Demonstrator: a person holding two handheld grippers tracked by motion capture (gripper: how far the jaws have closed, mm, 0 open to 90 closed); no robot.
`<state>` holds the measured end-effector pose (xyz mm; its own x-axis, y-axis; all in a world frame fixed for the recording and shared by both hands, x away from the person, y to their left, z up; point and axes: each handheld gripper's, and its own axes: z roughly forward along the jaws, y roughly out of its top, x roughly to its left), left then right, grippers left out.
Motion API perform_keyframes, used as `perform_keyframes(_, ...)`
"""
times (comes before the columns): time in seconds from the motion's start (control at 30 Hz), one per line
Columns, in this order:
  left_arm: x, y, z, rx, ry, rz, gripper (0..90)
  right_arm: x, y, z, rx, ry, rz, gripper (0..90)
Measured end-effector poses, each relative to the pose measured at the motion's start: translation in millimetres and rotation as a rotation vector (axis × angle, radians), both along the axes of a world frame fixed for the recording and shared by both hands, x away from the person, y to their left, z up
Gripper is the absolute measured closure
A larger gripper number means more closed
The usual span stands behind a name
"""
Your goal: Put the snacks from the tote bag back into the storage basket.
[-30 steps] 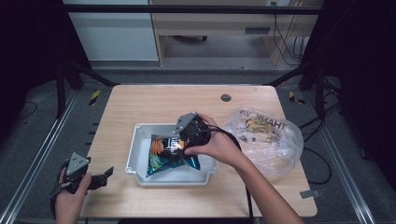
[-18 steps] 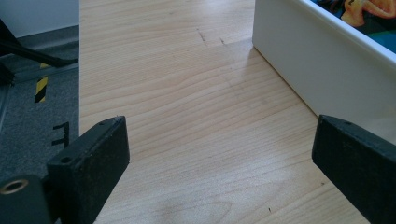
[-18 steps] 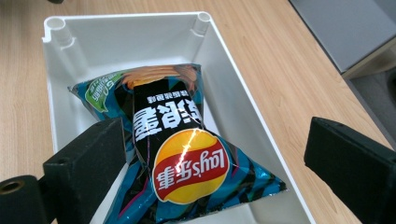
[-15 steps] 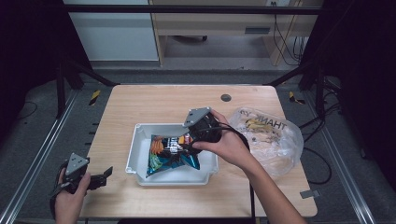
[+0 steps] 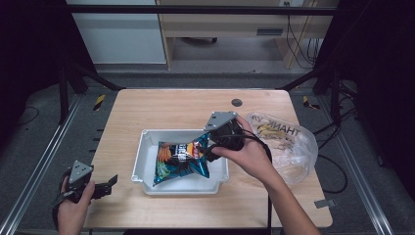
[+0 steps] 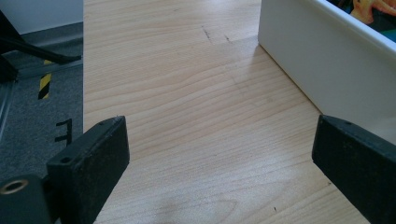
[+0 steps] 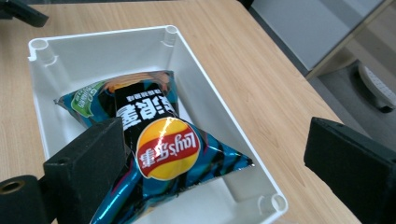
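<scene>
**Entry: crisp bag in white bin — handling notes and count**

Table, one: light wood, bearing everything listed below.

Clear plastic carrier bag, one: laid at the table's right side, printed with lettering, some contents seen through it but not made out.

White plastic bin, one: rectangular, open-topped, set near the table's middle; its outer wall is seen close in the left gripper view.

Crisp bag, one: blue foil with a red and yellow logo, laid inside the bin and slanted across it, one corner raised toward the right-hand rim. It is judged to be very light, puffed with air, soft-sided and slick; the contents are judged brittle, so a hard squeeze on the belly is to be avoided. A hold is best taken on the flat crimped seam at either end or on a corner, where the foil is doubled and will not slide.

Right gripper, one: held just over the bin's right end above the bag; its jaws are spread wide with nothing between them.

Left gripper, one: rested low at the table's front left corner, well apart from the bin; its jaws are likewise spread and unloaded.
</scene>
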<state>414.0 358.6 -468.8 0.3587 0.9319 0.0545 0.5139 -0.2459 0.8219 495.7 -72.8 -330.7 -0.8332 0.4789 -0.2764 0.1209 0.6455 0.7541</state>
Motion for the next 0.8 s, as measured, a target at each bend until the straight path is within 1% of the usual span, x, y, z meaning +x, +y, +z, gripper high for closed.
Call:
perform_keyframes(0.03, 0.0, 0.0, 0.2, -0.001, -0.001, 0.0, 3.7, -1.0, -2.5, 0.5, -0.003, -0.006, -0.007, 6.0)
perform_keyframes(0.13, 0.0, 0.3, -0.4, 0.0, 0.003, 0.004, 3.7, -3.2, -9.6, 0.6, 0.018, -0.009, -0.033, 5.9)
perform_keyframes(0.23, -0.1, 1.0, -0.2, -0.001, 0.001, 0.005, 3.7, -5.6, -16.5, 1.4, 0.03, -0.029, -0.068, 5.9)
perform_keyframes(0.3, 0.1, 0.1, 0.9, 0.002, -0.002, -0.003, 3.7, -7.2, -21.4, 1.0, 0.046, -0.032, -0.091, 5.9)
perform_keyframes(0.43, -2.0, -1.2, 2.7, 0.005, -0.016, -0.022, 3.6, -11.7, -31.2, -0.4, 0.046, -0.035, -0.139, 5.9)
perform_keyframes(0.63, -2.8, -1.5, 2.2, 0.009, -0.008, -0.023, 3.6, -25.2, -52.1, -0.1, 0.082, -0.057, -0.223, 5.7)
perform_keyframes(0.73, -3.9, -0.6, 2.6, 0.003, -0.01, -0.013, 3.4, -30.6, -61.4, -1.2, 0.102, -0.057, -0.239, 5.6)
perform_keyframes(0.8, -3.3, -0.3, 2.1, 0.002, -0.007, -0.01, 3.4, -34.7, -68.9, -3.2, 0.105, -0.058, -0.249, 5.6)
